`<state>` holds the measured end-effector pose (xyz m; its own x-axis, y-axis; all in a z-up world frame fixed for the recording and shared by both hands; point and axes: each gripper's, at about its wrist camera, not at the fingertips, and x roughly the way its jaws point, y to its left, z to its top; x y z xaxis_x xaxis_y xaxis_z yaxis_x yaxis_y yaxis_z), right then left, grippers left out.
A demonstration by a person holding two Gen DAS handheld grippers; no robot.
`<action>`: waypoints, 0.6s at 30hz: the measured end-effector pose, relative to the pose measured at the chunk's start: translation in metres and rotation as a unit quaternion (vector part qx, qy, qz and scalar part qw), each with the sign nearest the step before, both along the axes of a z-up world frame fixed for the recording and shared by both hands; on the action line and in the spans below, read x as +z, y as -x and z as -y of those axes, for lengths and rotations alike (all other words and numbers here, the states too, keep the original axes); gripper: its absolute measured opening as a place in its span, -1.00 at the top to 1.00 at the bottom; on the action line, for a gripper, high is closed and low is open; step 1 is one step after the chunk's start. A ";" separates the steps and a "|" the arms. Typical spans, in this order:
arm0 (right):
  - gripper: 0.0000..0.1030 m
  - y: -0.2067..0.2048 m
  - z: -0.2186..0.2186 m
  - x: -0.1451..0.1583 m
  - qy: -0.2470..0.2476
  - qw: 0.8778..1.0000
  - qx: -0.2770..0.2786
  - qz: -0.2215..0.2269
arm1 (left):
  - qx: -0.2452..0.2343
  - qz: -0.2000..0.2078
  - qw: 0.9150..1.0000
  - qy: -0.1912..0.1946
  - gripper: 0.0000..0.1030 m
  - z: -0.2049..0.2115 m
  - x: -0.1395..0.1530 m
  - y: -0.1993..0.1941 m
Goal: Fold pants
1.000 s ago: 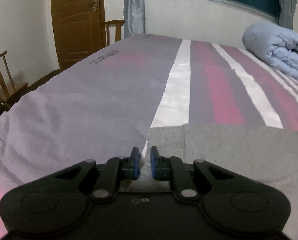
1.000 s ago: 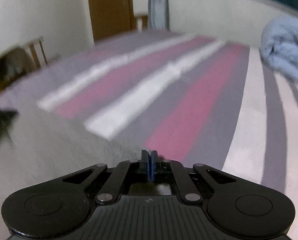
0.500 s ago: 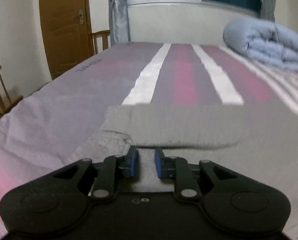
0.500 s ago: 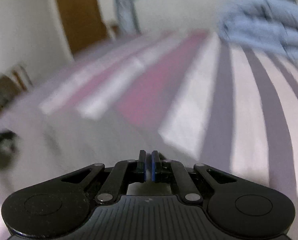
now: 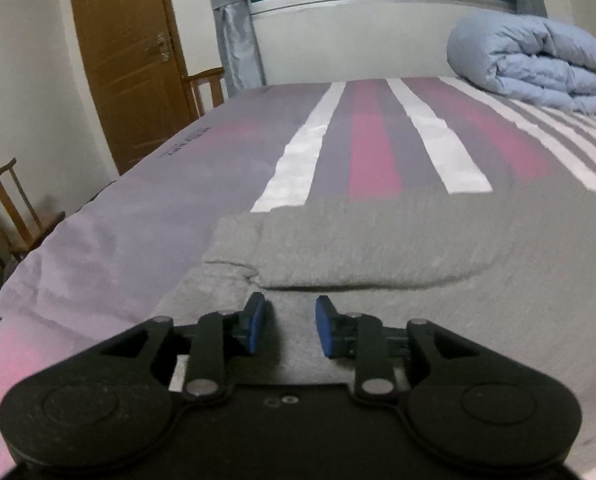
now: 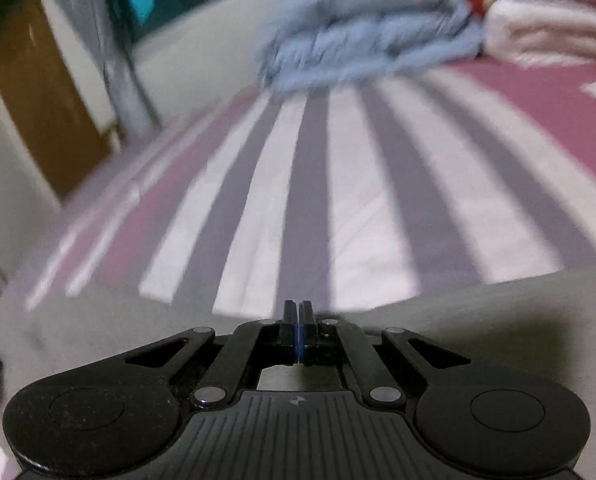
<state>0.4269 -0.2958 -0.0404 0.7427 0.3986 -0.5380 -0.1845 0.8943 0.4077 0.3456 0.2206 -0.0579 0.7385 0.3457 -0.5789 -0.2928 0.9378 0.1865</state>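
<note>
Grey pants lie on the striped bed, with a folded layer lying across the far part. My left gripper hovers over the near grey cloth, jaws open a little, nothing between them. In the right wrist view, which is blurred, my right gripper has its jaws pressed together at the edge of the grey pants. I cannot tell whether cloth is pinched between them.
The bed sheet has purple, pink and white stripes. A rolled pale blue duvet lies at the far right, with white and red bedding beside it. A wooden door and chairs stand left of the bed.
My left gripper's jaws have opened wider, and it has drawn back from the cloth it had brought over as a fold. The right gripper swung to the right, staying shut.
</note>
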 end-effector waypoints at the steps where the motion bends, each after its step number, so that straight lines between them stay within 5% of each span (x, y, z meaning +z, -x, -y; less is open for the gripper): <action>1: 1.00 0.010 0.012 0.003 -0.006 1.000 -0.008 0.006 | 0.002 0.003 1.000 0.002 0.64 0.000 0.003 0.003; 4: 0.99 0.042 0.049 0.004 -0.032 0.999 -0.034 0.016 | 0.002 0.008 1.000 0.005 0.61 0.005 0.009 0.011; 5: 0.91 0.050 0.063 0.004 -0.039 0.998 -0.044 0.018 | 0.001 0.010 1.000 0.005 0.44 0.007 0.012 0.013; 6: 0.71 0.061 0.077 0.003 -0.047 0.997 -0.057 0.018 | 0.001 0.013 1.000 0.006 0.29 0.008 0.014 0.016; 7: 0.52 0.074 0.093 0.003 -0.056 0.996 -0.069 0.018 | 0.003 0.020 1.000 0.006 -0.13 0.010 0.017 0.019; 8: 0.02 0.088 0.105 0.001 -0.067 0.994 -0.084 0.020 | 0.004 0.028 1.000 0.002 -0.40 0.013 0.019 0.023; 9: -0.14 0.099 0.116 -0.003 -0.077 0.992 -0.097 0.024 | 0.003 0.032 0.999 -0.005 -0.38 0.016 0.022 0.025; 18: -0.14 0.172 0.196 -0.021 -0.175 0.966 -0.190 0.011 | 0.005 0.026 1.000 0.001 -0.37 0.030 0.023 0.039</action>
<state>0.2547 -0.4922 -0.0616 0.8812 0.2503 -0.4010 0.1167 0.7069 0.6976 0.3064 0.1910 -0.0352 0.7646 0.3520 -0.5400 -0.3115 0.9352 0.1685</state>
